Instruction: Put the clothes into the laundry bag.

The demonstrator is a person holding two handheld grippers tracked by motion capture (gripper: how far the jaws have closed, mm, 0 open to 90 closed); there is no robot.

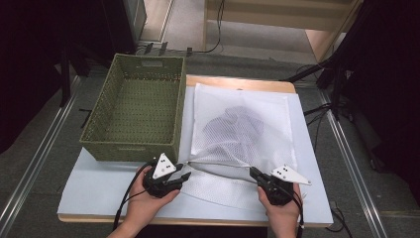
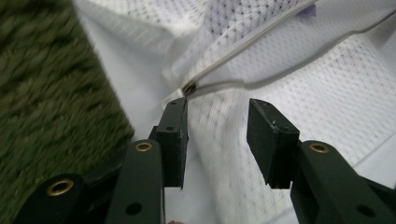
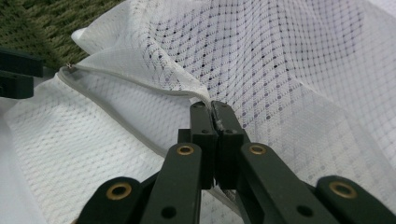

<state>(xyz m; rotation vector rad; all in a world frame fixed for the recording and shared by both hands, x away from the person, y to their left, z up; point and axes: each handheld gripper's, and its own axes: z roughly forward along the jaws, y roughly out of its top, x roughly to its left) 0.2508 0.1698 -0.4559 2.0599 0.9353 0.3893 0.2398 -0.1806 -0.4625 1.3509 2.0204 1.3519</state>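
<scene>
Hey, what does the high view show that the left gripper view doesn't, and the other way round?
High view alone: the whole green basket, a dark garment inside the white mesh bag, both hands, and the right gripper shut on the bag's edge. Left gripper view alone: the small metal zipper pull up close, just beyond the left gripper, whose open jaws hold nothing. Shared: mesh bag, its zipper line, basket, left gripper.

One white mesh zip-up laundry bag (image 1: 237, 134) lies across the table's middle, with one dark garment (image 1: 236, 120) inside it. One green woven rectangular basket (image 1: 136, 106) stands at the table's far left corner. Two black hand-held grippers (image 1: 171, 177) work at the near edge.
</scene>
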